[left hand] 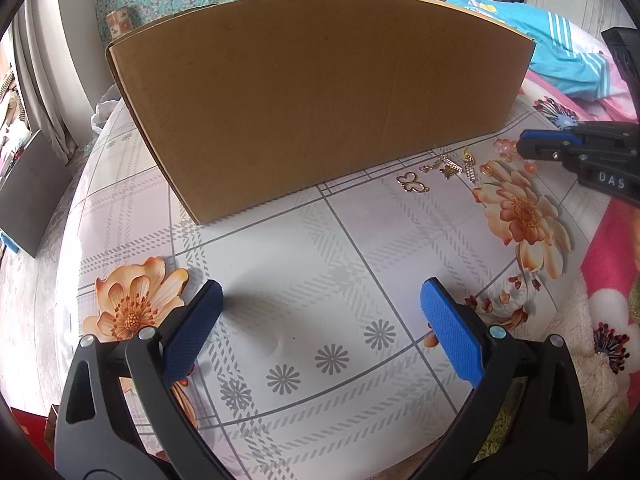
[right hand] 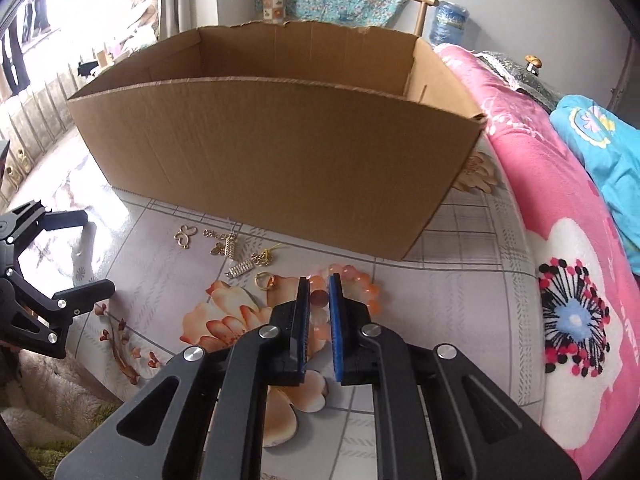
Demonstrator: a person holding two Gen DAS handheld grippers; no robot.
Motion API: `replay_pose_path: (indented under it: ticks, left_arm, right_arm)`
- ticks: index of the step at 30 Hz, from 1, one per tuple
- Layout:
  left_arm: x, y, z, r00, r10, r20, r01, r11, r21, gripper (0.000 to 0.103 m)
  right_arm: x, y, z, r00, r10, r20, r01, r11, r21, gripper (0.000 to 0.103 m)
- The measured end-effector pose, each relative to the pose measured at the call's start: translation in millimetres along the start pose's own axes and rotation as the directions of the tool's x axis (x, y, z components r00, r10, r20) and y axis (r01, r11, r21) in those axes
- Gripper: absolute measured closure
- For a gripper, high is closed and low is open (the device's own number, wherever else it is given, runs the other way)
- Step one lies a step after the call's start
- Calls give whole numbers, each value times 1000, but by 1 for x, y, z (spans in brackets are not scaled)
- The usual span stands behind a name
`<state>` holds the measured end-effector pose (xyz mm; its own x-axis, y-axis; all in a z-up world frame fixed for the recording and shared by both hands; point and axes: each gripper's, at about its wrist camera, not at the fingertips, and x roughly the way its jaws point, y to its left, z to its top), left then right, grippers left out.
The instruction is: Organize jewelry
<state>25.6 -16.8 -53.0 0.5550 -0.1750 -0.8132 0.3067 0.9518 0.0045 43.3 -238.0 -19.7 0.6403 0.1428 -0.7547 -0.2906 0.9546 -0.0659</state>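
Two grippers work over a flowered tablecloth (left hand: 360,248) before an open cardboard box (right hand: 280,152). The right gripper (right hand: 319,284) has its blue pads drawn nearly together over a bracelet (right hand: 360,280) of pale orange beads lying just ahead of it at twelve o'clock; a bead or two shows in the narrow gap, but whether the pads truly pinch them I cannot tell. The left gripper (left hand: 320,304) hangs wide open over bare cloth, holding nothing. To do this step well, I judge the grip should catch the strand itself rather than one round bead, which may squirt free, and the lift should go slowly so the loop does not snag. The gold pieces, a butterfly charm (right hand: 185,236), a chain (right hand: 224,240) and a ring (right hand: 264,281), lie scattered at about ten o'clock from the right tips, close to the box wall. The box floor is hidden from both views, and the small charms are too fine to sort apart.
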Motion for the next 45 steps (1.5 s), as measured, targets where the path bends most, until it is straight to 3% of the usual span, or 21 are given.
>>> replay_pose_path:
  ticks: [7,13,19,24,28,32,38,41,45]
  left_arm:
    - [1,1,1,1000,4,2,-4,1000,-6,7]
    - [1,2,1,1000,7,-1,-7,1000,-10,7]
    - [0,3,1,1000,11,2,-11,1000,-9,7]
    - [-16,-2,8,995,-18,97,16,1000,13,8]
    - [-26,-17,21,982,-80,170,70,995,64,9]
    - [-19,-39,33,979,-103,173,79,987,139,32]
    - [-3,-68,48,966,-234,109,209,957,204,65]
    - [4,-82,53,961,-265,78,239,939,249,78]
    - [12,-97,58,954,-296,41,271,914,302,86]
  right_arm:
    - [-21,-21,-21,1000,-24,0,24,997,75,93]
    - [-14,-14,-46,999,6,-46,-2,996,92,93]
    - [-20,-4,-53,1000,17,-25,-14,994,106,92]
    - [-31,-15,-42,996,64,62,-75,979,191,81]
    - [-24,-21,-35,990,101,95,-121,963,241,80]
    - [-14,-22,-29,987,121,110,-146,953,264,80]
    - [-1,-33,-20,982,137,132,-170,943,286,80]
    - [6,-39,-17,981,143,134,-177,939,294,80]
    - [13,-46,-16,980,141,139,-178,937,300,80]
